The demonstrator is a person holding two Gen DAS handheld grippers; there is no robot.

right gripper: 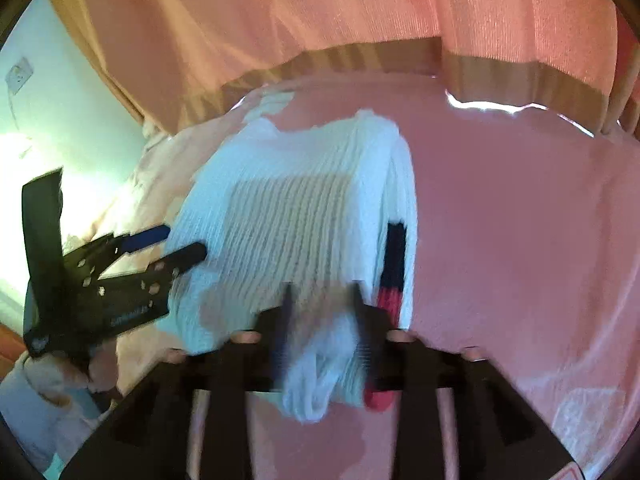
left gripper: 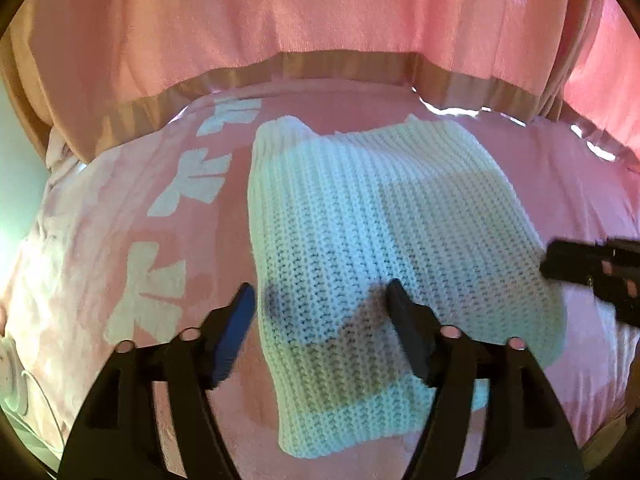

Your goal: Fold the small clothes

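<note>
Holding the left gripper (left gripper: 320, 304) with jaws spread wide, low over the near left part of the white knit garment (left gripper: 380, 220), gripping nothing. Pinching a bunched near edge of that garment in the right gripper (right gripper: 323, 308), judging through the blur. Finding the garment lying on the pink bedcover (left gripper: 580, 184), roughly in the middle, seemingly doubled over in part. Showing at its right side a red and black strip (right gripper: 394, 264); not managing to tell if belonging to the garment or not.

Risking a crooked fold by pulling from one bunched corner only, probably stretching the loose knit and dragging the lower layer along. Risking also catching a spread fingertip in the open stitches when lowering the left claw. Possibly colliding with the other gripper while working close over the same cloth.

Having open bedcover to the right, and to the left over the white bow pattern (left gripper: 160, 280). Running out of room at the far side, against the pink curtain (left gripper: 320, 20) hanging near the garment's far edge.
</note>
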